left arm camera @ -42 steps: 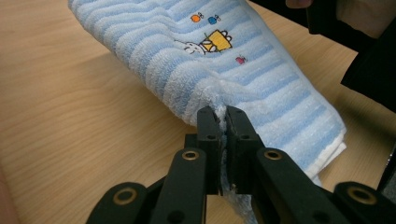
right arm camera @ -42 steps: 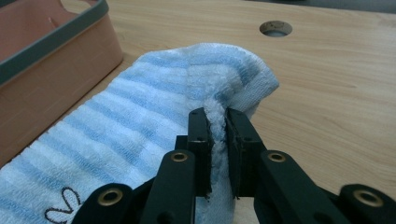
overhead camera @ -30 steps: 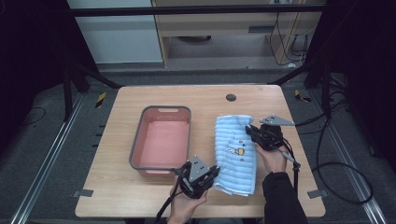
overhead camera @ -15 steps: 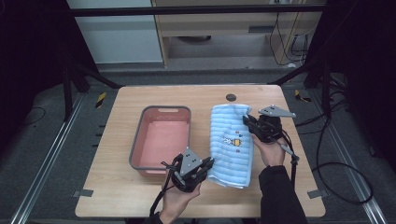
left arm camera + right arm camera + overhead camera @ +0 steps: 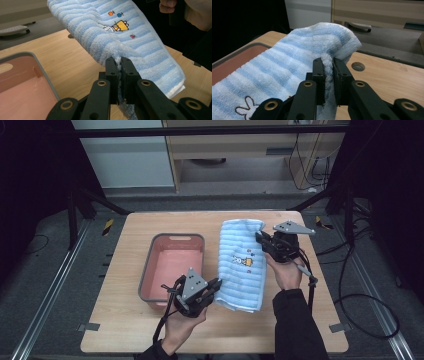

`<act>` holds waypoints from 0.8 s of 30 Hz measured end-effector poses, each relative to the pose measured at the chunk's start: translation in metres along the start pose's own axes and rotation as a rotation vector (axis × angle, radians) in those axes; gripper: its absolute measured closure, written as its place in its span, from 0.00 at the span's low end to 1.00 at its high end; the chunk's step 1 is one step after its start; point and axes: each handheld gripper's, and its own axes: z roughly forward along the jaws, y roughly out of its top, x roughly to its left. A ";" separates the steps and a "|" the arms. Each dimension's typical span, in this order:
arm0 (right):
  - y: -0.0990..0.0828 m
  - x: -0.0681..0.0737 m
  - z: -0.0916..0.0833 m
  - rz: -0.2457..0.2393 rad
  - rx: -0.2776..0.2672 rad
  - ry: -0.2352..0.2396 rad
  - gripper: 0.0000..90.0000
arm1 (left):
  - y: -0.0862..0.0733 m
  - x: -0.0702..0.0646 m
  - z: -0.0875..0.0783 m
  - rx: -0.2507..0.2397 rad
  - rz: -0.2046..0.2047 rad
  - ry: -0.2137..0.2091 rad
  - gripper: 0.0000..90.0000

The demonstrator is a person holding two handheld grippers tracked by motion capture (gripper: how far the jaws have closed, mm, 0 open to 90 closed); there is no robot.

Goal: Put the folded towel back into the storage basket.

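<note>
At the lower centre of the high view, the left gripper (image 5: 216, 285) has its fingers clamped on the near edge of a folded towel (image 5: 243, 265), pale blue-and-white striped terry with a small embroidered cartoon. The right gripper (image 5: 261, 238) pinches its far edge, centre right over the tabletop (image 5: 125, 250), beside a pink basin (image 5: 172, 270).

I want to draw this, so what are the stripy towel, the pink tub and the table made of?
The towel looks like soft cotton terry: fuzzy loops in blue and white stripes, with a stitched cartoon picture. The tub seems to be smooth plastic, pink inside with a grey rim and a slight shine. The table looks like pale wood or wood-look board, matte, with faint grain lines.
</note>
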 end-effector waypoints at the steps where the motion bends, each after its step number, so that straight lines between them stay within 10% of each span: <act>1: 0.002 0.001 0.001 -0.003 -0.002 0.000 0.90 | 0.001 0.002 -0.001 -0.001 -0.001 0.001 0.95; 24: 0.040 0.044 0.030 -0.051 -0.032 0.054 0.90 | 0.008 0.041 -0.034 -0.038 -0.003 0.081 0.95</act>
